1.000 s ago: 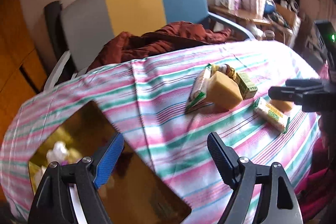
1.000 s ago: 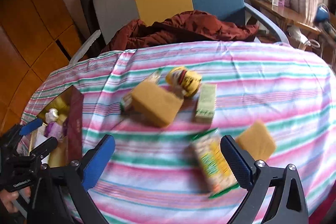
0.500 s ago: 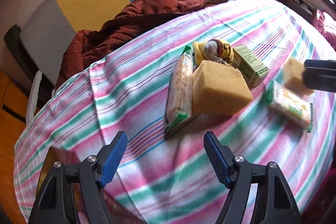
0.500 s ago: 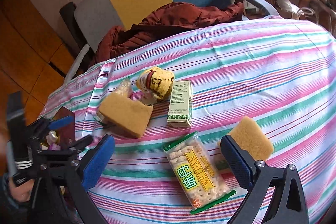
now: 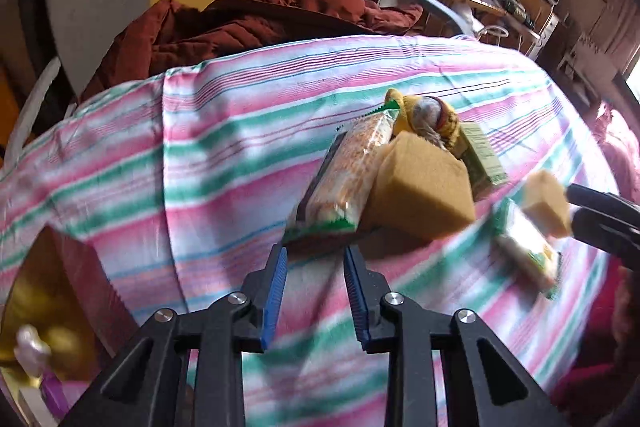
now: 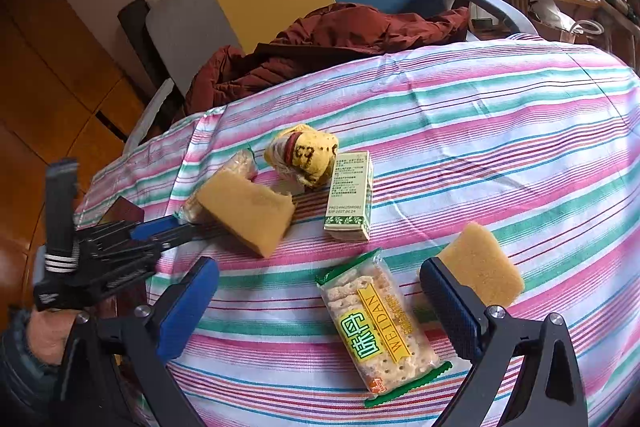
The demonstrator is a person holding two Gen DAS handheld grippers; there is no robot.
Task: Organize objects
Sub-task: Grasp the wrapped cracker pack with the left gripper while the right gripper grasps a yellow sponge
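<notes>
- Cracker packet, large sponge, small sponge, green carton lie on striped desk.
- Left gripper: jaws closed, empty, just short of second cracker packet.
- Right gripper: jaws wide open around the first packet.

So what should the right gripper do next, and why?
Probably ease down over the cracker pack and close. The right gripper is open, and the pack lies flat on the striped cloth between its fingers, untouched. The small sponge sits close by one finger, so aim carefully.
</notes>
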